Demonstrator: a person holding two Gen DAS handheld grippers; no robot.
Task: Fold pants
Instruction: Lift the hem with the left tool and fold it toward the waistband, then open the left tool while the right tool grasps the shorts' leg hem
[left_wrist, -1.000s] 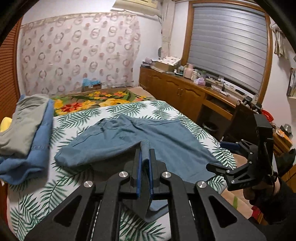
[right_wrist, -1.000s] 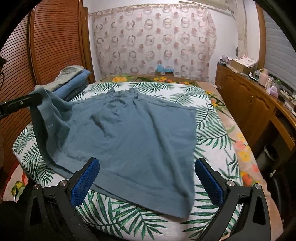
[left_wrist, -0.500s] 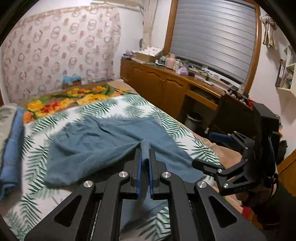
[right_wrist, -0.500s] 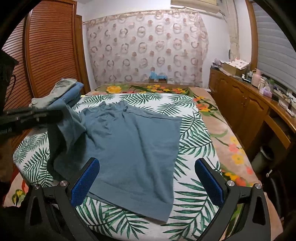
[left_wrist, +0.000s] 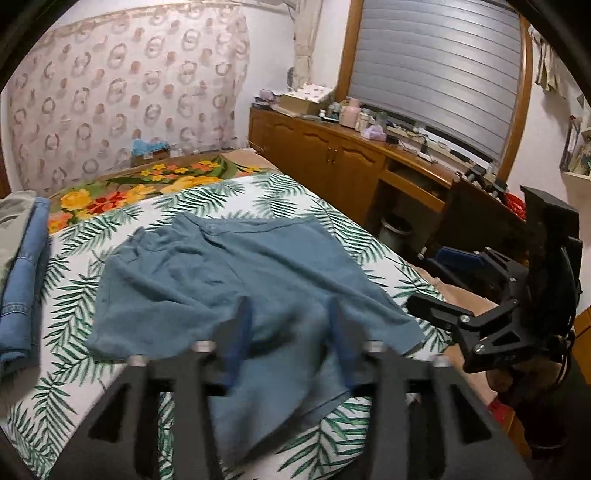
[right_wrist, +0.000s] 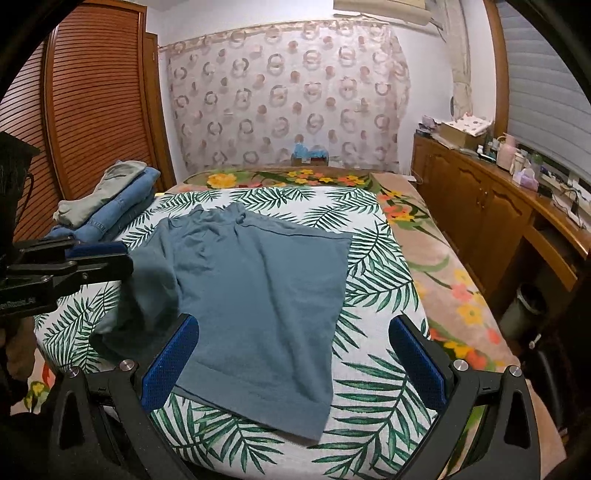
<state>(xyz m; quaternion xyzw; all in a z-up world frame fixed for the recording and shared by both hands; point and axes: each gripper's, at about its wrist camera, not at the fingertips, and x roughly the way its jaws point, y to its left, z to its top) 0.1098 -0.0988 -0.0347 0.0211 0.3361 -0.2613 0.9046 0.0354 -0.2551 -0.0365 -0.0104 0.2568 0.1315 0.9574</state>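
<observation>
The blue-grey pants (right_wrist: 255, 291) lie spread over the palm-leaf bedsheet (right_wrist: 373, 373) in the middle of the bed, mostly flat, with one leg doubled over and rumpled along the side nearest the left gripper (left_wrist: 286, 332). That gripper's fingers are blurred but stand apart with nothing between them, just above the cloth. The right gripper (right_wrist: 293, 354) is spread wide and empty over the pants' near hem, while a stack of folded clothes (right_wrist: 107, 206) sits at the bed's far left corner.

Each hand-held gripper (right_wrist: 293, 354) is matte black with silver screws (right_wrist: 461, 364) and blue textured finger pads (right_wrist: 417, 360).
</observation>
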